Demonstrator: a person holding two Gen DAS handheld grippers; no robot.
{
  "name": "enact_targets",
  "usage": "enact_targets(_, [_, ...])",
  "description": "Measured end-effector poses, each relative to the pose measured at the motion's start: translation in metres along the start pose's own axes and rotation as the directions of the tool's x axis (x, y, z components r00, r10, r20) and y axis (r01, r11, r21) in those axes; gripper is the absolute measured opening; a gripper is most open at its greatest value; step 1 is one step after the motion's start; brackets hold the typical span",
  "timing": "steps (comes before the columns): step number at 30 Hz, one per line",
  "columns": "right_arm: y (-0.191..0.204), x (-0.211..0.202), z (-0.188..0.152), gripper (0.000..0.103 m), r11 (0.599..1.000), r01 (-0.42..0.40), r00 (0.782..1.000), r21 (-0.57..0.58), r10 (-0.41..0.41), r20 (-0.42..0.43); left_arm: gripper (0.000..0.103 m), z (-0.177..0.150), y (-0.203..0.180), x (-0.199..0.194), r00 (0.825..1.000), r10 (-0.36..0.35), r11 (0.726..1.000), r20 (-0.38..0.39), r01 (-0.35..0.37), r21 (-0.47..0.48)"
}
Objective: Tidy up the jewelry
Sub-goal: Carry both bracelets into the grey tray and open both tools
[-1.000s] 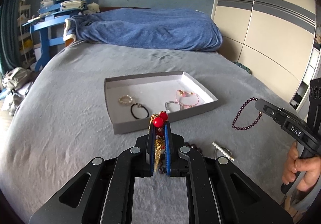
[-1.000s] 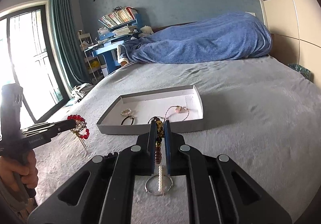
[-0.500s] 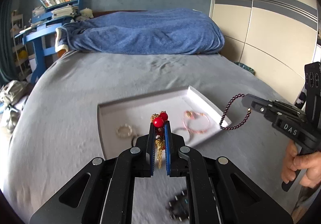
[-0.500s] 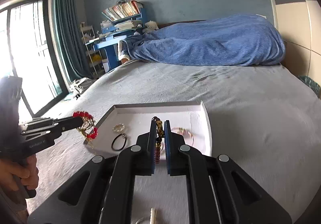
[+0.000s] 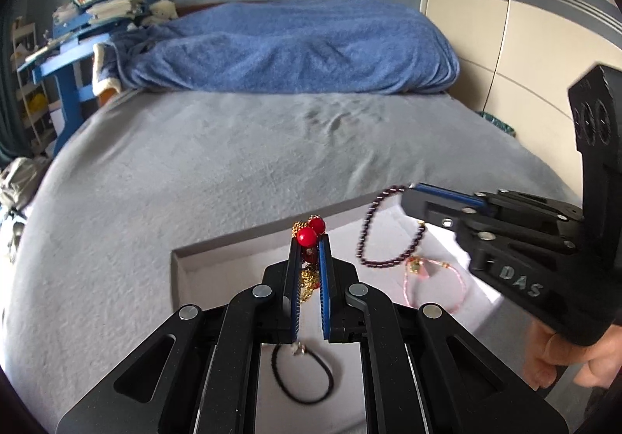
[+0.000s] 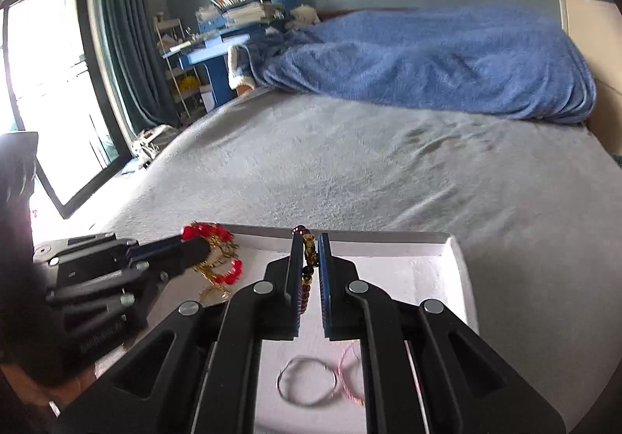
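The bed cover (image 5: 217,162) is grey cloth, soft and matt. On it the tray (image 5: 182,263) looks like matt white cardboard. Above the tray, glossy red beads (image 5: 307,236) with golden metal chain. Inside the tray lies a shiny metal ring (image 6: 307,383). The blue blanket (image 5: 295,45) behind the tray is fluffy cloth.

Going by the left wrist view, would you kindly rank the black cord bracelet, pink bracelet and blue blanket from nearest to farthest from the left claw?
1. Black cord bracelet: in the tray, directly under the left claw.
2. Pink bracelet: in the tray, to the right.
3. Blue blanket: far end of the bed.
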State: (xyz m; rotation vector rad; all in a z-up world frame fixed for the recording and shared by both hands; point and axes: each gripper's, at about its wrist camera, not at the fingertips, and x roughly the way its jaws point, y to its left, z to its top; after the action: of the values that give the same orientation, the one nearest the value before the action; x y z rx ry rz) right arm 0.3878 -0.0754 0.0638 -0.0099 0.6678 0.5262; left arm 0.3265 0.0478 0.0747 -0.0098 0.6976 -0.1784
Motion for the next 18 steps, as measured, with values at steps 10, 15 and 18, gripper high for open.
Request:
enact_targets(10, [-0.046,0.071,-0.009,0.008,0.995,0.085,0.964,0.06,-0.067,-0.259,0.009,0.004,0.014,0.073,0.977,0.003,1.0,-0.213,-0.006,-0.013])
enact_targets(15, [-0.056,0.074,-0.015,0.008,0.991,0.111,0.952,0.068,-0.087,-0.294,0.01,-0.001,0.019,0.089,0.958,0.02,1.0,-0.284,-0.024,-0.011])
enact_targets(18, [-0.056,0.068,-0.017,0.008,0.99,0.127,0.955,0.058,-0.106,-0.277,0.031,-0.001,0.021,0.085,0.964,0.023,0.999,-0.263,-0.029,-0.02])
